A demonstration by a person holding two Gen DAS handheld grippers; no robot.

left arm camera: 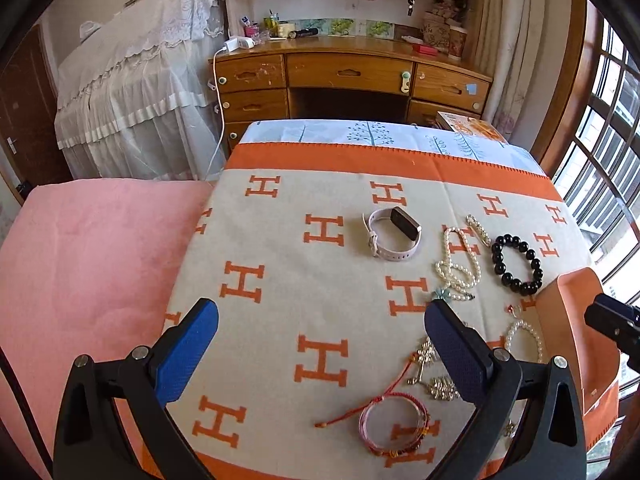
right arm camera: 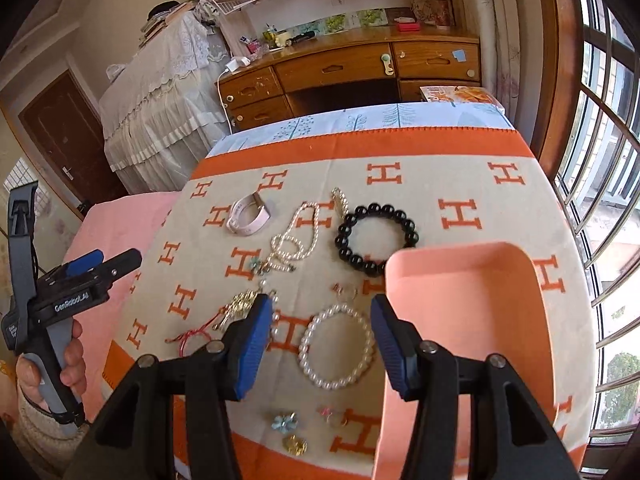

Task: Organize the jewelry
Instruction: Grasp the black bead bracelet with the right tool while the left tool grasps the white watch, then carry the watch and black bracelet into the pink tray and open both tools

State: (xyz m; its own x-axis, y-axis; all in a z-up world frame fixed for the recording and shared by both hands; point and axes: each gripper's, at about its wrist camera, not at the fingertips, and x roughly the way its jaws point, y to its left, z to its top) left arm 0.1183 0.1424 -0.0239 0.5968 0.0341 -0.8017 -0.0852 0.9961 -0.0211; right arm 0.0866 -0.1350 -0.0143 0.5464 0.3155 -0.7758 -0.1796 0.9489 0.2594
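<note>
Both tools empty, right tool (right arm camera: 320, 336) gaping over round pearl bracelet (right arm camera: 337, 347) on H-patterned woven blanket (right arm camera: 500, 184), beside smooth peach tray (right arm camera: 472, 304); glossy black bead bracelet (right arm camera: 378, 238) beyond; left tool (left arm camera: 320, 344) spread wide.

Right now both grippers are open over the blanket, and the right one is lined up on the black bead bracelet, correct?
Not quite. Both are open, but the right gripper is lined up on the white pearl bracelet, which lies between its fingers in the right wrist view. The black bead bracelet lies farther ahead, untouched. The left gripper frames only blanket.
</note>
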